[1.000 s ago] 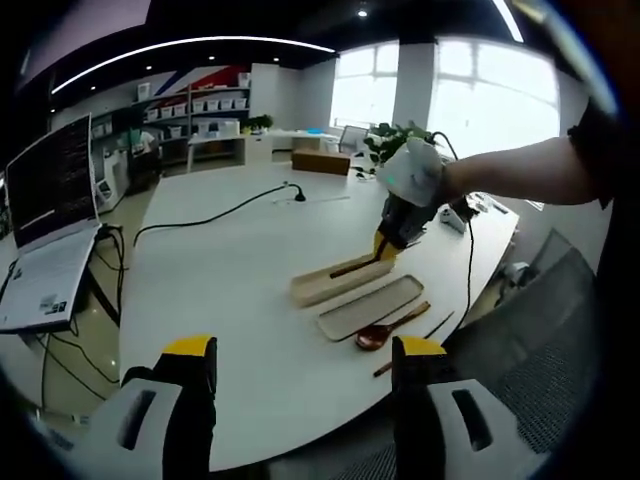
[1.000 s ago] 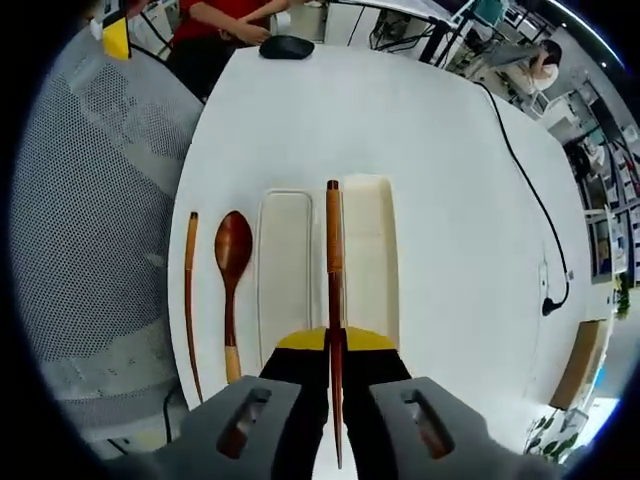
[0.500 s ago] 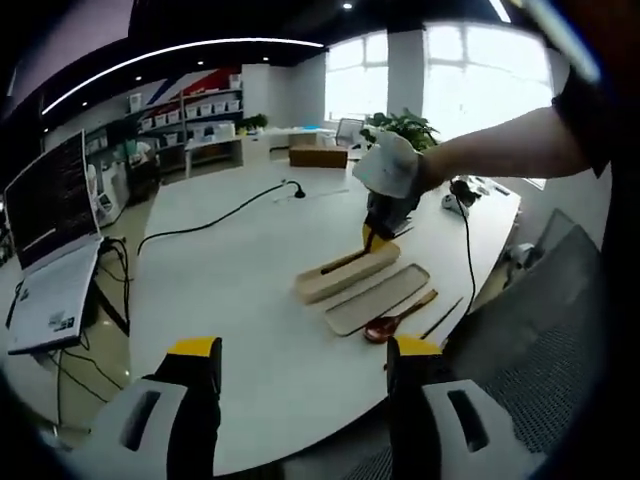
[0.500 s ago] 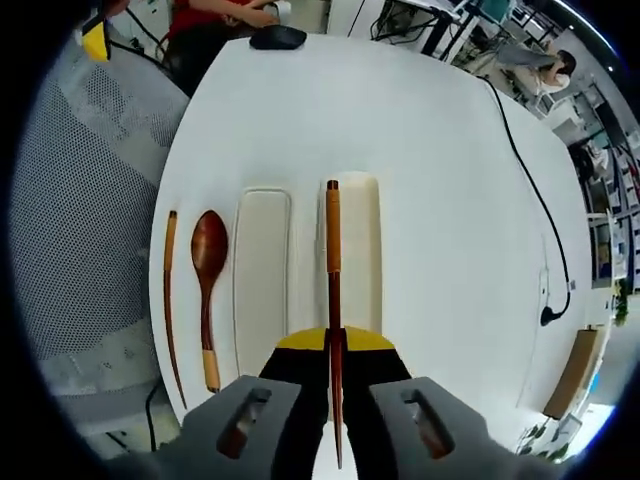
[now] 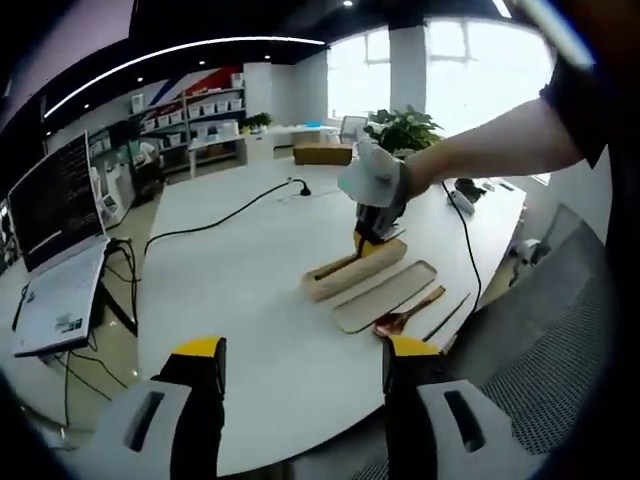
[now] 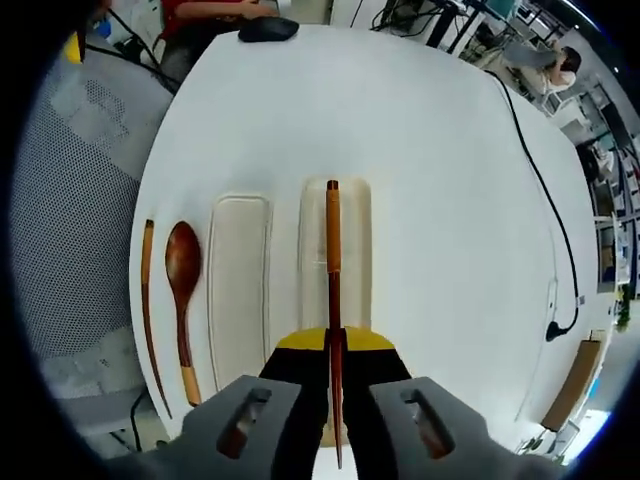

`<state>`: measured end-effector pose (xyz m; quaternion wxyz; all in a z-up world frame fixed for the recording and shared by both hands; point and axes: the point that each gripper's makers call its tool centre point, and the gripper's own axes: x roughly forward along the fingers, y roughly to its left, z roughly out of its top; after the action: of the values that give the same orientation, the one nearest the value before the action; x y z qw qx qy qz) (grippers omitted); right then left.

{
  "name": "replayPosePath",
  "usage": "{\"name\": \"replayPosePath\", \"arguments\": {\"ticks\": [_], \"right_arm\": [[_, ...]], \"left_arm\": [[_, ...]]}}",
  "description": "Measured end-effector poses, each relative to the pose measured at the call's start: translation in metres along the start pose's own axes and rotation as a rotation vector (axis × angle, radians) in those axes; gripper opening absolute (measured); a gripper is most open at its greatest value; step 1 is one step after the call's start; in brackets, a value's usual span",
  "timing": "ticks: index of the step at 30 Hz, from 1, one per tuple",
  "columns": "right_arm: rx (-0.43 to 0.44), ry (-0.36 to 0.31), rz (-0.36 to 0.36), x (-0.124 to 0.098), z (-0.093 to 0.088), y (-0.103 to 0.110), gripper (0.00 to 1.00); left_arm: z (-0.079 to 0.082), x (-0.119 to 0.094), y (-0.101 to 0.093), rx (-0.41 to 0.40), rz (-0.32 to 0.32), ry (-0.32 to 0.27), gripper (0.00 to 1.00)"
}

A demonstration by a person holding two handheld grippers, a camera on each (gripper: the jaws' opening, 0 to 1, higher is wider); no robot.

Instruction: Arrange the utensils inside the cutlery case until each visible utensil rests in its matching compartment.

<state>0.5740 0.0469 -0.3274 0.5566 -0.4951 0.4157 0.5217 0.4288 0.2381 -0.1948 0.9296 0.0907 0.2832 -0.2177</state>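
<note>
Right claw (image 6: pixel 333 345) is clamped on a wooden chopstick (image 6: pixel 332 260), which runs straight ahead from between my jaws and lies over the long cream case tray (image 6: pixel 352 240), lined up with its length. To seat it well I judge I should keep the stick parallel to the tray's walls, lower until it rests on the tray floor, and only then let go, so it does not bounce out or land across the rim. The case lid (image 6: pixel 237 285) lies just beside the tray, then the wooden spoon (image 6: pixel 183 290) and the second chopstick (image 6: pixel 148 300) near the bench (image 6: pixel 420 150) edge, all apart from one another. Left claw (image 5: pixel 295 350) stands wide and holds nothing, hanging near the bench's edge, well away from the tray (image 5: pixel 350 272). Compared with a second ago, the stick has shifted from over the tray's edge nearest the lid to over its middle, and in the left gripper view my right hand (image 5: pixel 372 180) sits lower and closer over the tray.
</note>
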Motion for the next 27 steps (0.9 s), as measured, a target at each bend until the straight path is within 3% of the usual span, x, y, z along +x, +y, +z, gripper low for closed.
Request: {"name": "replayPosePath", "arguments": {"ticks": [27], "right_arm": [[0.031,0.003,0.034,0.023,-0.004,0.003,0.00]], "left_arm": [[-0.002,0.000,-0.003,-0.021,-0.019,0.011,0.65]]}}
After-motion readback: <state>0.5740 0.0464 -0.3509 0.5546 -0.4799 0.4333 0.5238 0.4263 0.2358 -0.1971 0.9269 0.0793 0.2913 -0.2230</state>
